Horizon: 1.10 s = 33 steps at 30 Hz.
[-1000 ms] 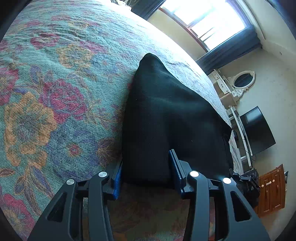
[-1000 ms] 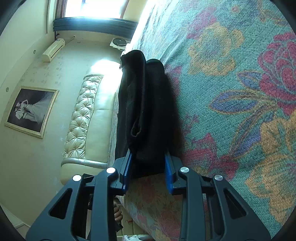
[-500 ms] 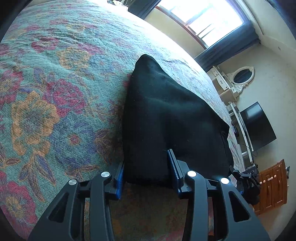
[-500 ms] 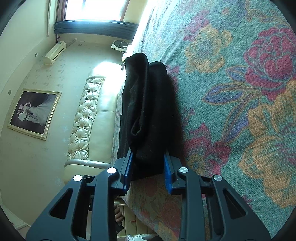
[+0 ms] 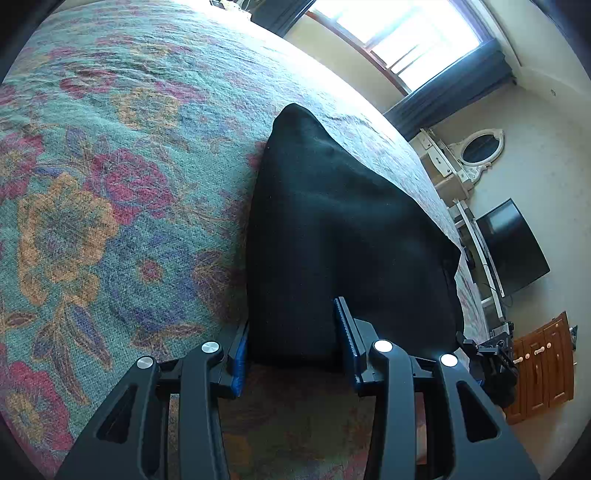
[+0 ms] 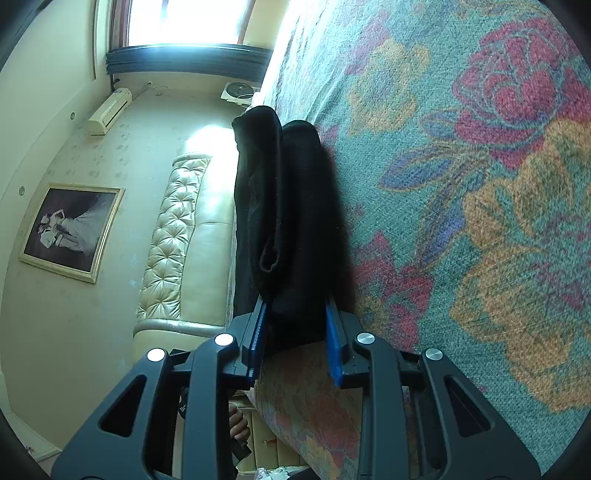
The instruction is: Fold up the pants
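Room: bedroom, with a bright window (image 5: 399,33) at the upper right of the left wrist view, a dark television (image 5: 511,245) at the right edge, and a tufted cream headboard (image 6: 173,236) and framed picture (image 6: 70,230) at the left of the right wrist view.
Surface: bed (image 5: 92,192) covered by a teal spread with red and orange flowers, filling the left of the left wrist view and the right of the right wrist view.
Pants: black pants (image 5: 332,236) are seen as a thick folded bundle lying on the bed, near its edge, in the centre of both views; several stacked layers and a curled inner edge are shown in the right wrist view (image 6: 284,221).
Left gripper: the left gripper (image 5: 291,339) is set with its blue-padded jaws partly closed on the near end of the bundle, cloth filling the gap between them.
Right gripper: the right gripper (image 6: 295,332) is likewise clamped on a near end of the bundle, the jaws pressed against the cloth on both sides.
Step in hand: a late fold is judged to be under way, the bundle being held at two points and laid or squared on the bed.
Next move: the bundle is to be settled flat with layers aligned, then both grips released without the top layer being dragged.
Risk: the loose inner edge could be pulled out of line on release.
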Motion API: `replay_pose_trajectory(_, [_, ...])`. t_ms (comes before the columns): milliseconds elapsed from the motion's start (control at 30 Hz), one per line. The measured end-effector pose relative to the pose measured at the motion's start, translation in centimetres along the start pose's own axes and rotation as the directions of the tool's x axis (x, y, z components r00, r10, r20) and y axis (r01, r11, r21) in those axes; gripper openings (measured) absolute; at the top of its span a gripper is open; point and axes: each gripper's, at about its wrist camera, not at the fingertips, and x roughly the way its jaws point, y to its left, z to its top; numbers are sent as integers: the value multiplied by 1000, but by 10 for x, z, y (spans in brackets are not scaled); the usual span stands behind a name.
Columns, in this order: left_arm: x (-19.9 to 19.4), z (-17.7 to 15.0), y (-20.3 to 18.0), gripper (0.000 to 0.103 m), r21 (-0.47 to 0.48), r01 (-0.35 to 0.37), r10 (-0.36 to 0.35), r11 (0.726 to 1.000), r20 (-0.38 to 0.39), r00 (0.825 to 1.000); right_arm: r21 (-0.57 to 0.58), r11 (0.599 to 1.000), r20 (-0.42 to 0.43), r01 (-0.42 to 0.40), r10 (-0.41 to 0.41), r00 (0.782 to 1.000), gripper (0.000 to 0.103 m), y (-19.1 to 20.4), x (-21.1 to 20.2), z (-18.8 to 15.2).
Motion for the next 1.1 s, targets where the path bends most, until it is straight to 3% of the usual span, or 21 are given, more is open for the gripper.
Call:
replay_pose_trajectory(967, [-4,-2,3,42,-12,12,-12,1000,-5,1000,12,999,-8,-29,29,1000,27,-21,-10,4])
replay_pose_trajectory(1100, [-5,0,12,58,-40,56,-57,998,-11,998,26,998,-58,-52,53,997,34,-21,-11,11])
